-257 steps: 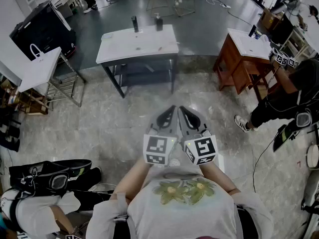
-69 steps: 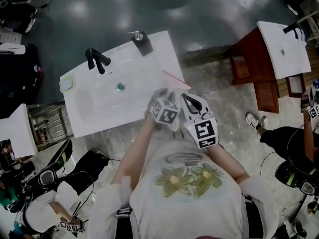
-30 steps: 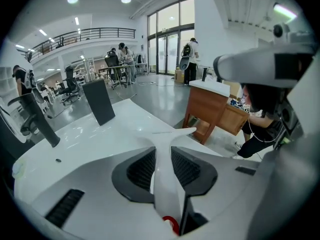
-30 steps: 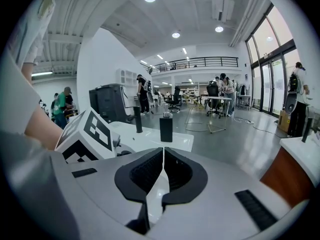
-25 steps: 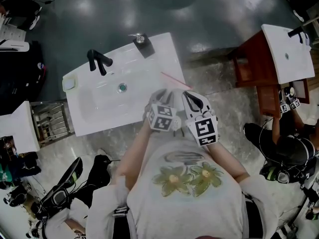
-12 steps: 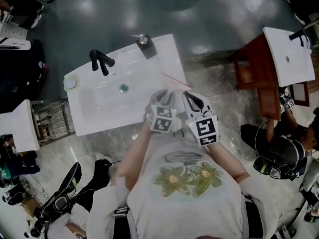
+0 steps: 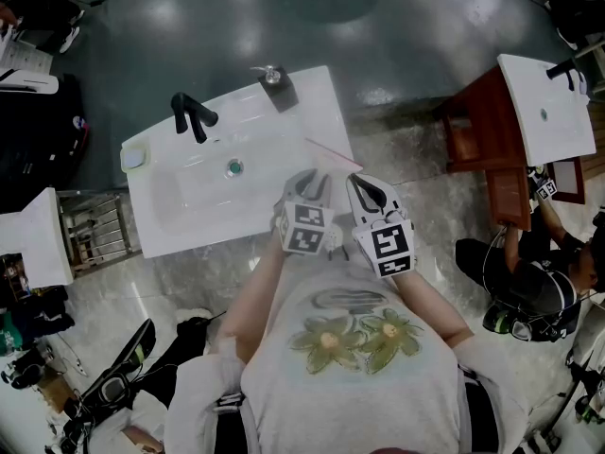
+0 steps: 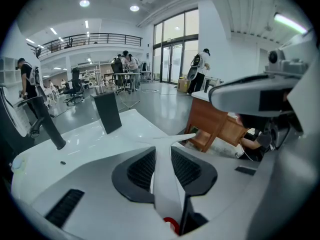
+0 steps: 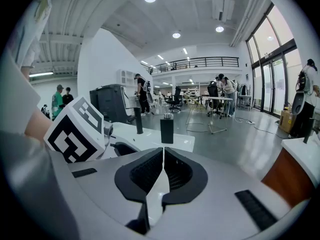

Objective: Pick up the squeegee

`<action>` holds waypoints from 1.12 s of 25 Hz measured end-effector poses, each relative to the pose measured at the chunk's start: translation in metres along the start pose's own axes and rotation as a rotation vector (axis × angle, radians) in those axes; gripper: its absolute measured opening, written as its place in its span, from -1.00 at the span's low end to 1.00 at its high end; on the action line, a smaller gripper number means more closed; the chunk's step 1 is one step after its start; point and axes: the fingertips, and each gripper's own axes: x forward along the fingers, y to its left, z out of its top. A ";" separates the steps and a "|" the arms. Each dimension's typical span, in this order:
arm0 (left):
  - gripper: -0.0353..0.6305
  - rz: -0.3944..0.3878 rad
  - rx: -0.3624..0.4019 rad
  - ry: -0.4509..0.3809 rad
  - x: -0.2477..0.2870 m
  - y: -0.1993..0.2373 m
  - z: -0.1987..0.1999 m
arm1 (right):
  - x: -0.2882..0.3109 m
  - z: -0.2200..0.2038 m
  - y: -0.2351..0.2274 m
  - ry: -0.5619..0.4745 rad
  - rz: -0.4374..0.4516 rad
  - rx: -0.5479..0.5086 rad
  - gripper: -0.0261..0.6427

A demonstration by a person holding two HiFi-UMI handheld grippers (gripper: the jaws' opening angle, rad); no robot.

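Squeegee handle is clamped between the left gripper pads, with the blade at the white sink counter's right edge. The right gripper is closed and empty. The blade could be snagged there and twisted loose.

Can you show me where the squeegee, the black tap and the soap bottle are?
squeegee (image 8: 166, 176), left gripper view, on its white handle.
black tap (image 7: 192, 114), head view, on its spout.
soap bottle (image 7: 283, 92), head view, on its dark body.

Squeegee handle end hidden inside left gripper; bystander cropped by bottom edge.
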 end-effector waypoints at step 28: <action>-0.59 -0.005 -0.007 -0.158 -0.050 -0.007 0.035 | -0.022 0.011 0.021 -0.098 -0.024 0.021 -0.85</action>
